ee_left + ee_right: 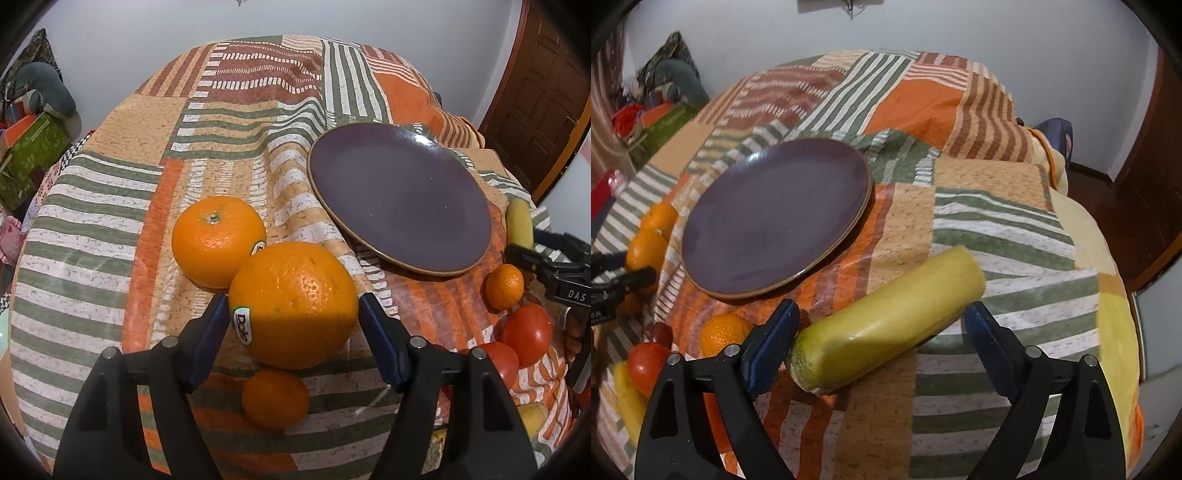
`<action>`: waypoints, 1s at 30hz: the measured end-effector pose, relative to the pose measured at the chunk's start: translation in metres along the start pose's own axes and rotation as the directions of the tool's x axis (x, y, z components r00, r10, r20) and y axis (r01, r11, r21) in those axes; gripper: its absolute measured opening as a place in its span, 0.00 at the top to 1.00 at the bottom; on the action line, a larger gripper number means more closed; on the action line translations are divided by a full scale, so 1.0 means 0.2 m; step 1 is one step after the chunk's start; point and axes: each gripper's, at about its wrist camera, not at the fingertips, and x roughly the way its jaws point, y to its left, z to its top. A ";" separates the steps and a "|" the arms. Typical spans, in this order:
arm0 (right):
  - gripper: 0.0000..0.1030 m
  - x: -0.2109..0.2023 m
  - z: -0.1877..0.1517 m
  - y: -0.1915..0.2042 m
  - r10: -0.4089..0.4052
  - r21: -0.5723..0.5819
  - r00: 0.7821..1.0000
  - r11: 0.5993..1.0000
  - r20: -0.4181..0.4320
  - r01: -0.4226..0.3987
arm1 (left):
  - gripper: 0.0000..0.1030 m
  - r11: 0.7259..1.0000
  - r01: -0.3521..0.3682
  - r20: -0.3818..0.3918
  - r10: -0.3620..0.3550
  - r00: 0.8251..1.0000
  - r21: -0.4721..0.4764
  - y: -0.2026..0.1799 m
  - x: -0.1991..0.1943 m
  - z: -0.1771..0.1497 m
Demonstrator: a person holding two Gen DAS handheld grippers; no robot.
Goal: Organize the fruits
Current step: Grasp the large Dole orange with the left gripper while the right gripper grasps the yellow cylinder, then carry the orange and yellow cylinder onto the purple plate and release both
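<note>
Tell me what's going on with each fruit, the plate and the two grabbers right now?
Big orange: held between the left gripper's fingers, sticker showing.
Second orange: lying on the cloth, stem up, touching the big one.
Small mandarin: loose on the cloth.
Plate: nothing on it.
Yellow-green fruit: lying between the right gripper's open fingers.
Tomatoes: loose on the cloth.

A plate (400,199) is set on the cloth-covered worktop (110,206), with two large oranges (293,304) touching one another to its left and a small mandarin (275,397) lying just before them. To the plate's right a long squash (886,321) is laid aslant, while another mandarin (504,286) and two tomatoes (526,334) are gathered before the plate.
</note>
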 end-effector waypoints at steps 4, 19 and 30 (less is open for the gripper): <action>0.20 0.02 0.00 -0.03 0.064 0.051 0.998 0.997 -0.021 -0.063 | 0.33 1.000 -0.003 -0.005 0.002 1.000 -0.008 0.01 0.02 0.00; 0.60 -0.16 -0.14 -0.08 0.078 -0.020 0.996 0.997 -0.039 -0.079 | 0.34 0.999 0.033 0.051 -0.032 0.998 -0.009 0.00 -0.13 -0.01; 0.58 -0.08 -0.02 -0.12 0.047 0.011 0.998 0.999 -0.034 -0.046 | 0.34 0.999 0.046 0.100 -0.049 0.994 0.028 -0.08 -0.27 -0.01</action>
